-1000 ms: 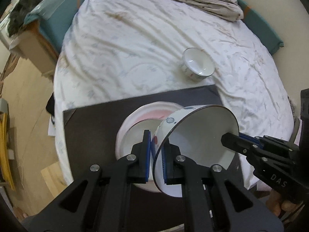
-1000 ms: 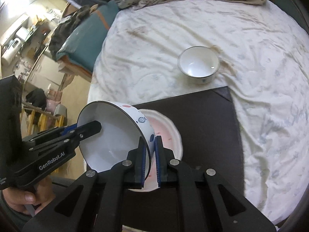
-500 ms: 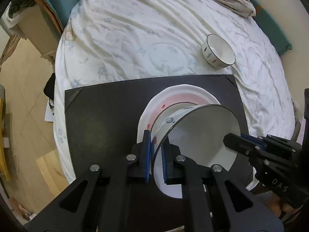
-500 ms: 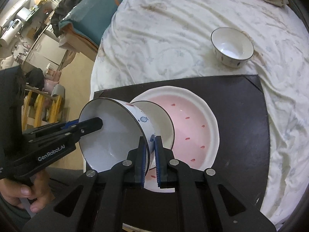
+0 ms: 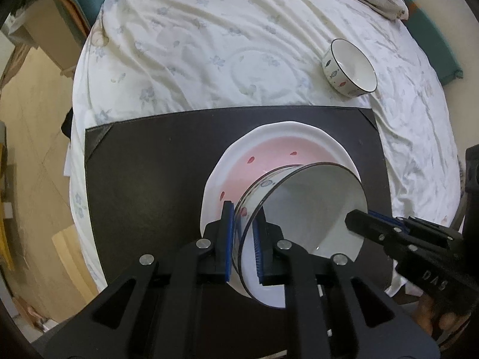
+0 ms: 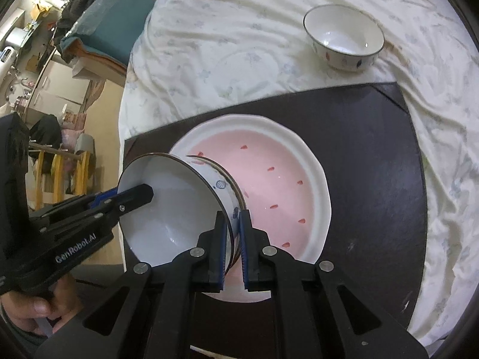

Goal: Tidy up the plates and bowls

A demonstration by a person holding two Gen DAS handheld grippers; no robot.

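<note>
Left wrist: both tongs [image 5: 243, 245] [image 6: 232, 239] clamp one bowl [image 5: 302, 209] (tilted) over the plate [image 5: 269, 149].

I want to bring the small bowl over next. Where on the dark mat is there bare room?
The mat is bare left of the pink plate, up to its left edge, plus a narrower strip along its far edge. The plate itself is crowded: both grippers clamp the big bowl over it.

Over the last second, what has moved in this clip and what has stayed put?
Both grippers carried the large bowl down toward the pink plate on the black mat; its foot now sits low over the plate's pink centre, whether touching cannot be told. The left gripper and right gripper stay clamped on opposite rim sides, bowl tilted. The small bowl and the plate have not shifted.
</note>
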